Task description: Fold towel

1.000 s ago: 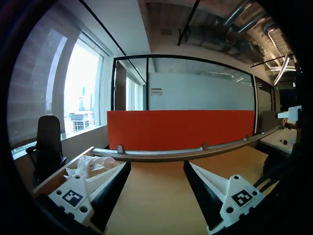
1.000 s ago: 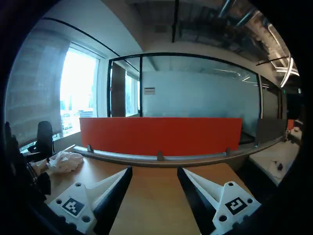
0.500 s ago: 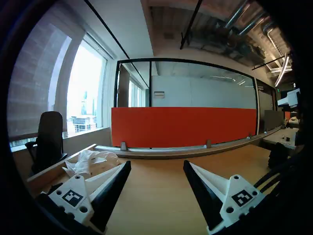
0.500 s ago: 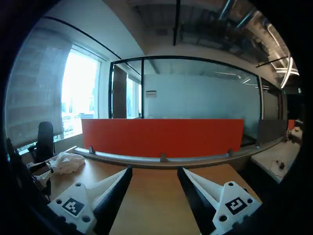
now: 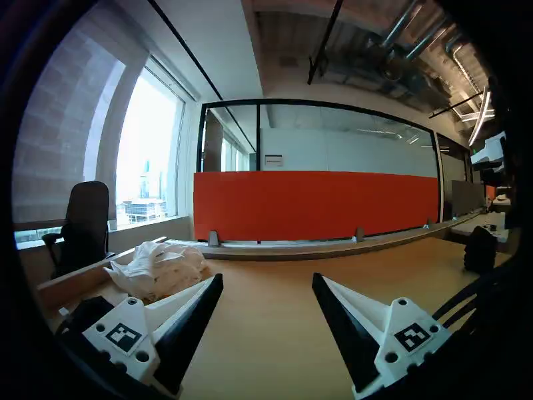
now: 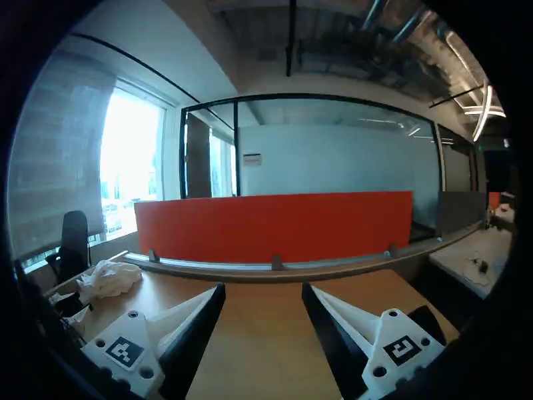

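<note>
The left gripper (image 5: 266, 278) is held low and nearly level over the wooden table (image 5: 266, 333), its fingers aimed along the tabletop toward the orange partition (image 5: 313, 205) at the far edge; its jaws stand wide apart, bare wood shows in the gap, and they have hold of nothing. The towel (image 5: 160, 267) lies crumpled in a white heap on the table, ahead of the left finger and off to that side, apart from the fingertip. Behind it a black office chair (image 5: 83, 227) stands before a bright window (image 5: 146, 167). A dark rounded object (image 5: 480, 248) sits near the table's right end; it is too dim to identify, though it may be a bag.

The right gripper (image 6: 263, 288) has much the same pose, low, level and pointing at the partition; its jaws are likewise spread wide and grip nothing. In the right gripper view the towel (image 6: 106, 279) lies well off to the left, near the table's edge and far from both fingers.

As for writing, each finger carries a square black-and-white marker (image 5: 123, 337) that is a pattern and not lettering; a small pale sign (image 5: 272, 160) hangs on the glass wall (image 5: 346, 150) above the partition, too small to read.
</note>
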`<state>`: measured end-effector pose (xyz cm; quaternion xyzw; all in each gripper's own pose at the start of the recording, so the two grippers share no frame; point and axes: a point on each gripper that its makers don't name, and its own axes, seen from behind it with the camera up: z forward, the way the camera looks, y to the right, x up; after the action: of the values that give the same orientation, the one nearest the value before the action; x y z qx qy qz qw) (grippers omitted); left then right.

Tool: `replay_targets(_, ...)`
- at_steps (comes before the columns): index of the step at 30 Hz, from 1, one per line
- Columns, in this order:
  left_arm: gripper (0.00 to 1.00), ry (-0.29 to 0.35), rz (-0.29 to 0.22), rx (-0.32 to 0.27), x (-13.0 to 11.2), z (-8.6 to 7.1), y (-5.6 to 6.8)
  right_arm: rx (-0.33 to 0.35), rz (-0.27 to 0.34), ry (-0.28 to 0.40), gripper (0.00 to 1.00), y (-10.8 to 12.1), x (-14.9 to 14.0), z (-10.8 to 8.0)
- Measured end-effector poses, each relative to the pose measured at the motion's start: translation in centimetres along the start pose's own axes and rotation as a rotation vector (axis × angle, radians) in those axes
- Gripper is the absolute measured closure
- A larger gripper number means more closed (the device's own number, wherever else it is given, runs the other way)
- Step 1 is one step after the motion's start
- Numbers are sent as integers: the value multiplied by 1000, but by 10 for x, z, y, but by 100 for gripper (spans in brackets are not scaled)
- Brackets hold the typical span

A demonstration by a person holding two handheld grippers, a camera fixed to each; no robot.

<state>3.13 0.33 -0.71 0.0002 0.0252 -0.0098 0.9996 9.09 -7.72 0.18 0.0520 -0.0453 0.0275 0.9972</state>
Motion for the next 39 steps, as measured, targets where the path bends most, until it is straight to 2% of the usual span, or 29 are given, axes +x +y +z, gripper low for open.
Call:
replay_targets(12, 0, 26, -22, 19, -25, -3, -9, -6, -26, 5, 11, -2, -11, -3)
replay_targets(23, 0, 36, -26, 28, -34, -4, -13, 10, -51, 7, 9, -12, -14, -3)
replay_targets(32, 0, 23, -10, 34, -42, -3, -15, 15, -51, 1, 8, -13, -18, -2)
replay_targets(39, 1, -5, 0, 30, -50, 0, -11, 17, -52, -5, 9, -14, -19, -2)
